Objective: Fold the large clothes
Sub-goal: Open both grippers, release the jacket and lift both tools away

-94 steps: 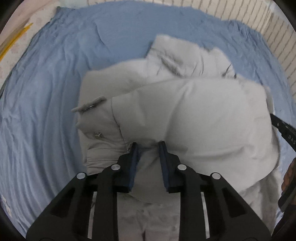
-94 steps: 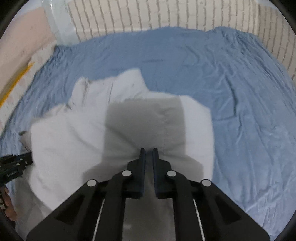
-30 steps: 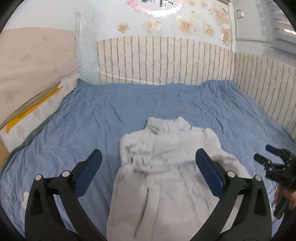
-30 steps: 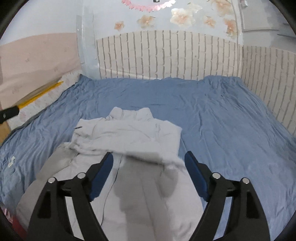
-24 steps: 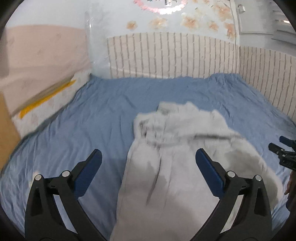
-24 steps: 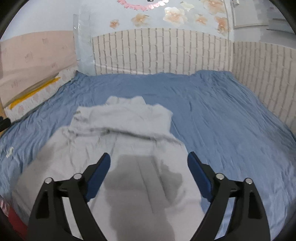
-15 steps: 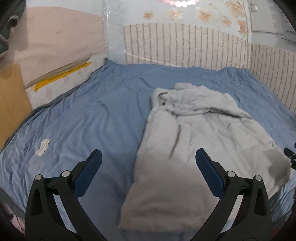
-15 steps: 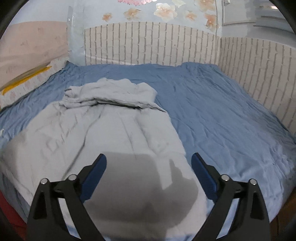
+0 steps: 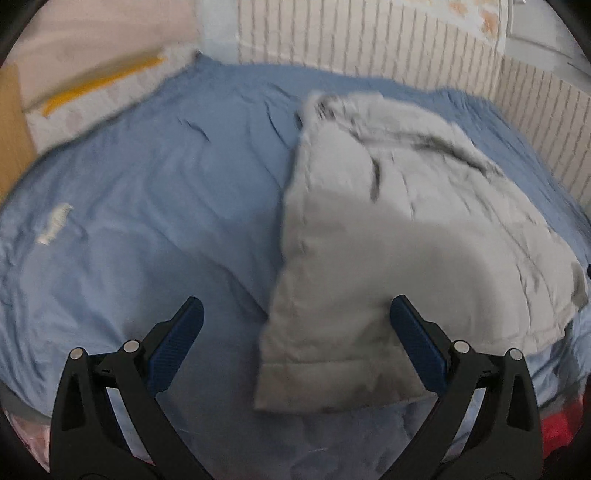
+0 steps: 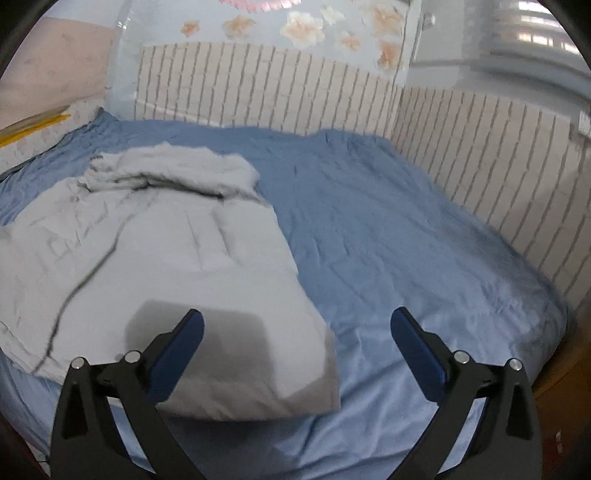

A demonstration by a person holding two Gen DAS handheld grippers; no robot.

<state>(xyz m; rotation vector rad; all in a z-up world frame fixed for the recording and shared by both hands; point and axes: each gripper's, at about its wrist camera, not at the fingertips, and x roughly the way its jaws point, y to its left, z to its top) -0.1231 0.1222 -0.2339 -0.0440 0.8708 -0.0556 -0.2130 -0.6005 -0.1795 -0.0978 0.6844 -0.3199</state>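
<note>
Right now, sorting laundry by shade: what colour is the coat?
Pale grey coat, clearest in the right wrist view.

Bedroom: blue-sheeted bed (image 10: 388, 229), floral wall decals (image 10: 303, 27).

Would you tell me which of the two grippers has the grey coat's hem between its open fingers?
The left gripper: the grey coat lies between its fingers. The right gripper mostly frames the blue sheet.
</note>
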